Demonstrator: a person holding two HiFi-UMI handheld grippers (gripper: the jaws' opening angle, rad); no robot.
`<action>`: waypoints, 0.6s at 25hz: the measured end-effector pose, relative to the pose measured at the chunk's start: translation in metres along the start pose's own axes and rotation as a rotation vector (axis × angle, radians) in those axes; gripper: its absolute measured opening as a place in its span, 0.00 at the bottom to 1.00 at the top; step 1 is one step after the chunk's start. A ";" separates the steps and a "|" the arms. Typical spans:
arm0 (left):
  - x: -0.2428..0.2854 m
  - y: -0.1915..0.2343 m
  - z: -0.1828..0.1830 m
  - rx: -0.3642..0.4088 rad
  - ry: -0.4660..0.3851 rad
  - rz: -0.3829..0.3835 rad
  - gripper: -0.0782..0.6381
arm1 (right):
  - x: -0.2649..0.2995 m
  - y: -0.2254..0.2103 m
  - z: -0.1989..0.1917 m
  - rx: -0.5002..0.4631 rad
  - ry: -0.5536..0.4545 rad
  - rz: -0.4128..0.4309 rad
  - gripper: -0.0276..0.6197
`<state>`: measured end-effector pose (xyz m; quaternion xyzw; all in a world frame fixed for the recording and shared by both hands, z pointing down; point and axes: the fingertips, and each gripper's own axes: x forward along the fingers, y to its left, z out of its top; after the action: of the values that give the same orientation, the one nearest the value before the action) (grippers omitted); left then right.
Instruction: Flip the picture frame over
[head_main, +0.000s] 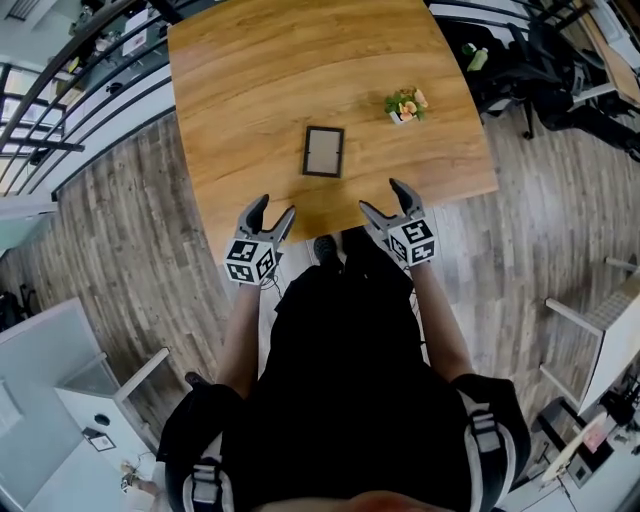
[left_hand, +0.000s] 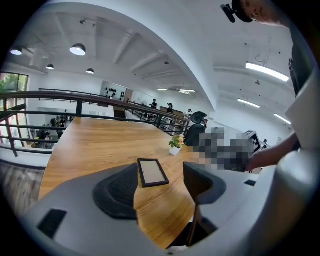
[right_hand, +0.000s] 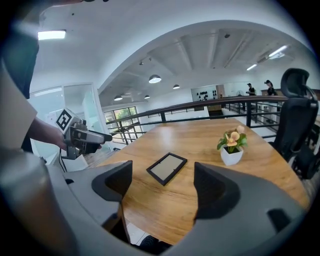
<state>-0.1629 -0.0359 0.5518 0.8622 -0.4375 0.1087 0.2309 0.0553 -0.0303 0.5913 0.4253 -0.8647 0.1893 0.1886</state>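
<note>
A small picture frame (head_main: 323, 151) with a black border lies flat on the wooden table (head_main: 250, 80), near its front edge; it also shows as the frame (left_hand: 152, 172) and the frame (right_hand: 167, 168) in the two gripper views. My left gripper (head_main: 270, 215) hovers open at the table's front edge, to the frame's near left. Over the front edge to the frame's near right, my right gripper (head_main: 382, 196) stands open too. Nothing sits between either pair of jaws, and both are apart from the frame.
A small white pot of flowers (head_main: 406, 105) stands on the table to the frame's far right. A railing (head_main: 60, 90) runs along the left. Office chairs (head_main: 520, 60) stand beyond the table's right side. Wood floor lies below the table's front edge.
</note>
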 end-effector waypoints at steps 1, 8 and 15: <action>0.005 0.002 0.001 -0.004 0.005 0.010 0.53 | 0.005 -0.004 0.002 -0.002 0.006 0.012 0.64; 0.042 0.009 0.011 -0.018 0.038 0.078 0.53 | 0.038 -0.058 0.032 -0.051 0.004 0.054 0.64; 0.064 0.023 0.007 -0.031 0.069 0.171 0.53 | 0.071 -0.078 0.028 -0.069 0.035 0.162 0.63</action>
<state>-0.1438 -0.0962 0.5780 0.8140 -0.5028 0.1508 0.2489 0.0734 -0.1354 0.6144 0.3440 -0.8988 0.1814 0.2025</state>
